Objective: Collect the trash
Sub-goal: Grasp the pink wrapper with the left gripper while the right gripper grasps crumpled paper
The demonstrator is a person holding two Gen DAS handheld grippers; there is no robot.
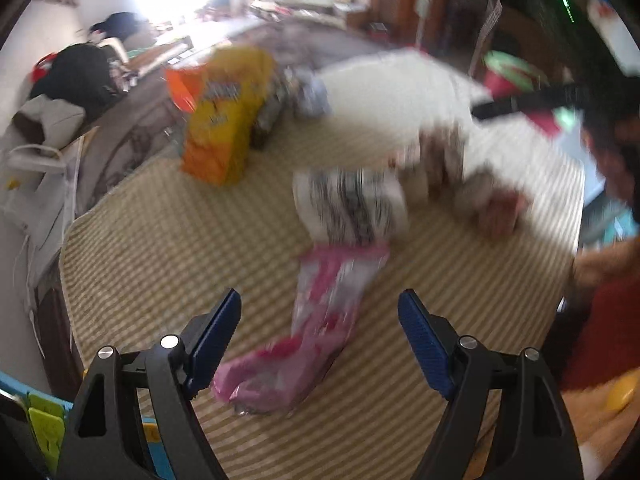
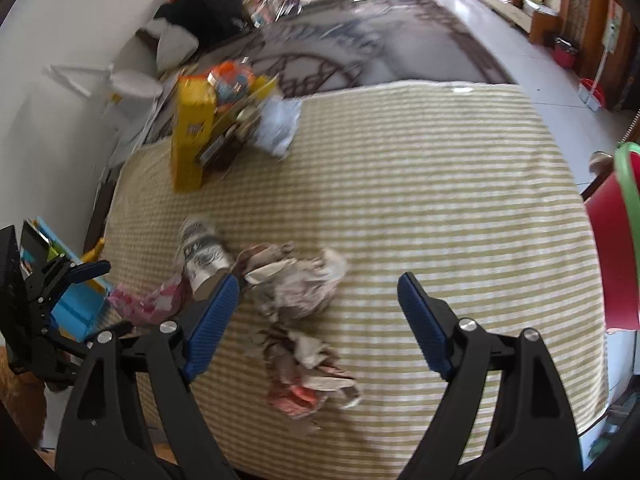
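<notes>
From the left wrist camera, the left claw [image 1: 320,320] hangs with its blue pads well apart and nothing between them, tilted down over a counter covered in a green-and-white striped cloth [image 1: 160,240]. Straight ahead of it lies a pink plastic wrapper [image 1: 304,340], stretched out lengthwise and in line with the gap, so this looks like the piece it means to take. Just beyond sits a black-and-white printed cup [image 1: 352,208], tipped on its side; the picture is badly smeared, so what the white shape further back is I cannot tell. A yellow box [image 1: 224,120] stands upright at the far edge, probably pushed aside. From the right wrist camera, the right claw [image 2: 320,308] also stands apart and empty, pointed down over a heap of crumpled paper scraps [image 2: 300,292] loose on the cloth between its pads. A red bin with a green rim [image 2: 616,240] waits at the counter's right edge, likely for the trash.
</notes>
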